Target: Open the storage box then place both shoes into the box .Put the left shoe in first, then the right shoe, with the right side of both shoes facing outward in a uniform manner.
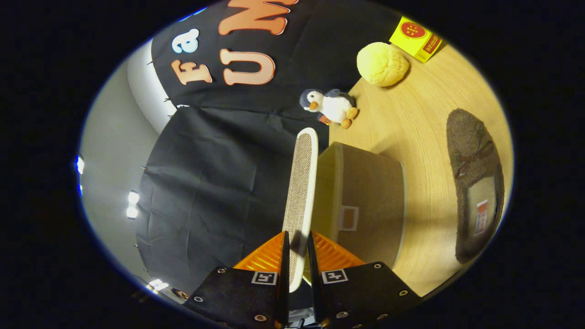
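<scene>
Gripper view, my gripper (297,249): my two fingers are clamped on the lid (301,192) of the storage box, one finger on each face of it; I hold it by its near edge so the whole panel stands out ahead of me.
Gripper view, lid: it shows edge-on, a pale rim with a woven face; it runs from between my fingers away toward the black cloth wall; I judge it swung up clear of the opening, which is why I am rolled so far over.
Gripper view, storage box (365,201): round-cornered and fabric-sided, it sits on the desk (411,119) just beside the lid, with a small label patch on its near wall; I cannot see inside it.
Gripper view, shoe (475,183): one dark fuzzy slipper with a small bow lies on the desk beyond the box, apart from it, its opening toward me; whether it is the left or the right I cannot tell.
Gripper view, bystanders: a toy penguin (330,106) at the desk edge; a yellow bun-shaped thing (382,64) and a yellow carton (417,39) farther off; all well clear of the box.
Stage, as I judge it: opening is in hand; no shoe is in the box yet as far as I can see.
Next, as I judge it: let the lid rest open, then go for the left shoe.
</scene>
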